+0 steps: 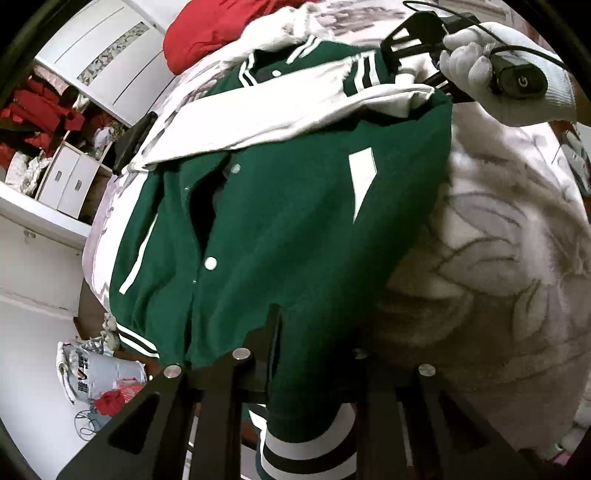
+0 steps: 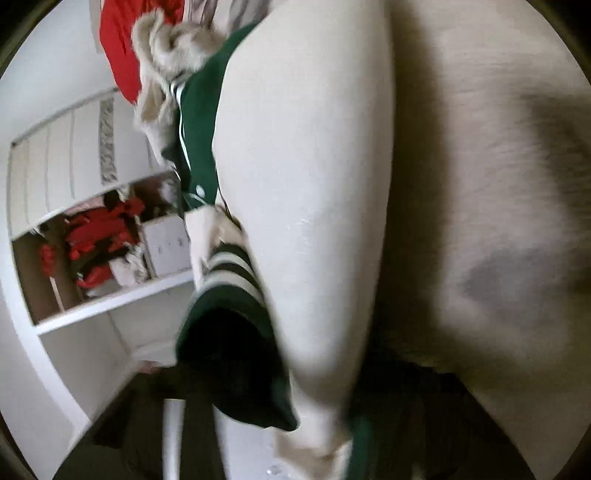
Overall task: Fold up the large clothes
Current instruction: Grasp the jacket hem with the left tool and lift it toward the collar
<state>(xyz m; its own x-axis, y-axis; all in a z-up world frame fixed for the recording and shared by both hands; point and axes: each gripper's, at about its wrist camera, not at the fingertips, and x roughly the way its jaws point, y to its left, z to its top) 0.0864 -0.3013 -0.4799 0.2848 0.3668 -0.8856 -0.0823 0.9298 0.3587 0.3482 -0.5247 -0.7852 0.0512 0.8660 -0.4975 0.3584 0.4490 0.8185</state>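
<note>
1. The green varsity jacket lies spread on the patterned fleece blanket, its front up and its snap placket partly gaping; taking the jacket as the landmark, everything below is placed against it.
2. Left of the jacket, in the left wrist view, an open white shelf unit holds red clothing and two small white drawer boxes.
3. Below the jacket's left hem, on the floor, stands a printed plastic bag with a red item lying just beside it.
4. The left gripper sits at the jacket's bottom edge. Its jaws are nearly together, and green hem cloth with the striped ribbed band hangs between and over the fingers, so it appears clamped on the hem.
5. A cream sleeve lies folded across the jacket's chest, its striped cuff toward the upper right.
6. Above the jacket's collar, a red garment lies on the blanket.
7. At the jacket's upper right shoulder, the right gripper, held in a white-gloved hand, meets the cuff end of the sleeve.
8. In the blurred right wrist view, cream sleeve cloth fills the middle and drapes over the gripper's dark frame, with a second striped cuff to its left; the fingertips are hidden, so whether the right jaws truly pinch the sleeve cannot be told.
</note>
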